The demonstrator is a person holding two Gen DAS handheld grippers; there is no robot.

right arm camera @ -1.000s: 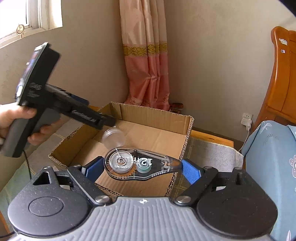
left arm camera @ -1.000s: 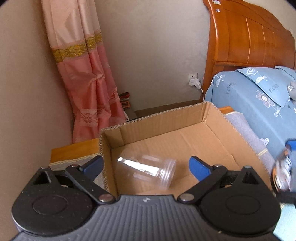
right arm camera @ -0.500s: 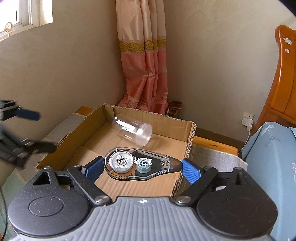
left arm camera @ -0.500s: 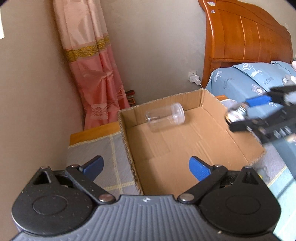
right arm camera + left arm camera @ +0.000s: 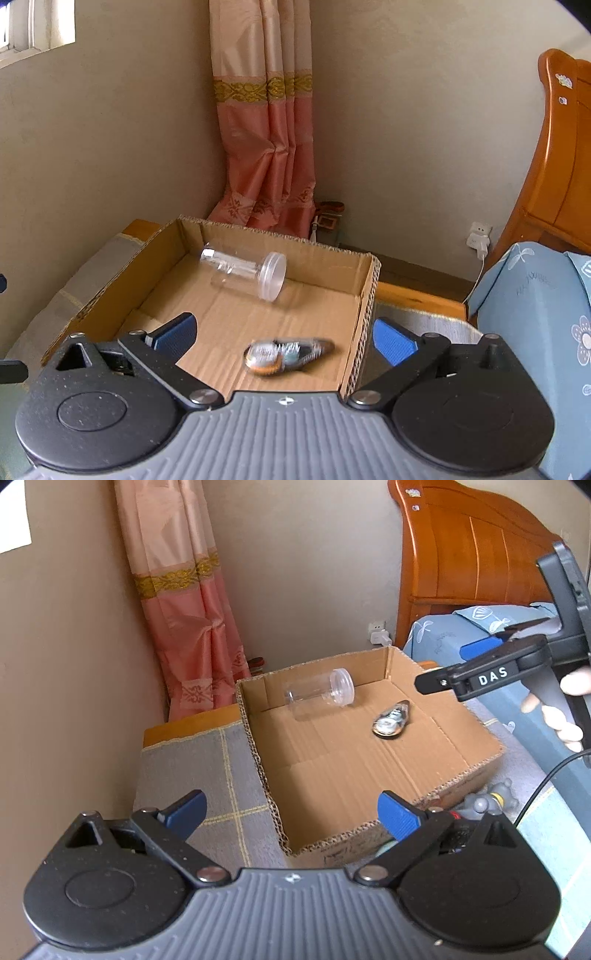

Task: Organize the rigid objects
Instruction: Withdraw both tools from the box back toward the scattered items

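The left tool (image 5: 291, 810) stands spread and empty before the cardboard box (image 5: 476, 771). Inside lie a clear jar (image 5: 243, 271) on its side and a tape dispenser (image 5: 288, 356), blurred. The right tool (image 5: 284, 332) has just been opening, nothing pinched.

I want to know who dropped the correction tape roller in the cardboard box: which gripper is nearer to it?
Right. The right gripper, fingers open, hangs just above the correction tape roller. The left gripper, also open, is at the cardboard box's near corner, farther away.
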